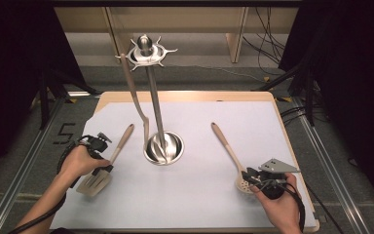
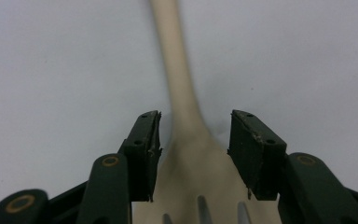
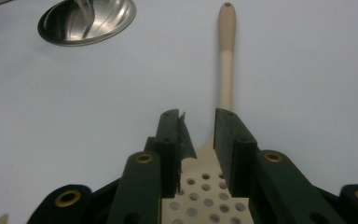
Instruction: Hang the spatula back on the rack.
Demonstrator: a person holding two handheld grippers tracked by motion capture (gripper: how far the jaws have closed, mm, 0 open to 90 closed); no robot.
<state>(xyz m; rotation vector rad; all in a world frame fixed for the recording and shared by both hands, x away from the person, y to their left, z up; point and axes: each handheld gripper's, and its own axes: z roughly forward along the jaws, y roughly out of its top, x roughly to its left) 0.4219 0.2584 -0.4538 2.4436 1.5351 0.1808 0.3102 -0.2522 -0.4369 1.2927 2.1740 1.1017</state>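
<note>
A beige slotted spatula point(image 1: 95, 183) lies at the left of the white table point(image 1: 199, 204), its handle pointing away from me. My left gripper point(image 1: 104, 167) hangs low over its neck. In the left gripper view the spatula point(image 2: 179, 79) runs up between the jaws of that gripper point(image 2: 196, 116), with a gap on each side, so it is open. A beige perforated spoon point(image 1: 225, 144) lies at the right. My right gripper point(image 1: 248, 178) is over its head. In the right gripper view the right gripper point(image 3: 198, 116) stands open above the spoon point(image 3: 227, 56), whose handle passes behind the right-hand jaw.
A steel utensil stand point(image 1: 156, 105) rises from a round base point(image 1: 164, 147) at mid-table, with hooks on top point(image 1: 146, 49). One long beige utensil point(image 1: 132, 90) hangs from a left hook. The base point(image 3: 87, 21) also appears far left in the right gripper view.
</note>
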